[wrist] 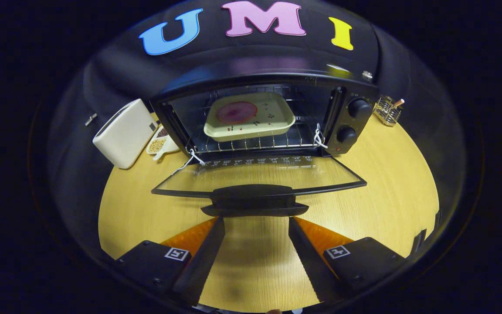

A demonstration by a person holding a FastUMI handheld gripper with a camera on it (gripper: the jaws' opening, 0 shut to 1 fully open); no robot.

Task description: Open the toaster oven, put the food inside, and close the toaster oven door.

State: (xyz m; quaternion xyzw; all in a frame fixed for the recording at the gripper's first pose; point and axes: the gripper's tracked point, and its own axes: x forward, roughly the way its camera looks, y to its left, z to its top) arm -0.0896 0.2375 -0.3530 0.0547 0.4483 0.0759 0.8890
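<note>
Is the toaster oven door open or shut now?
Open: the glass door lies folded down flat, its handle just ahead of the open gripper, with the tray on the rack inside.

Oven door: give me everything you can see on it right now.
The oven door hangs fully open, folded down nearly flat over the wooden table. It is a clear glass panel in a thin black frame, with a wide black handle on its front edge. White strings run from its hinge corners. The gripper is open, its fingers just short of the handle, not touching.
</note>
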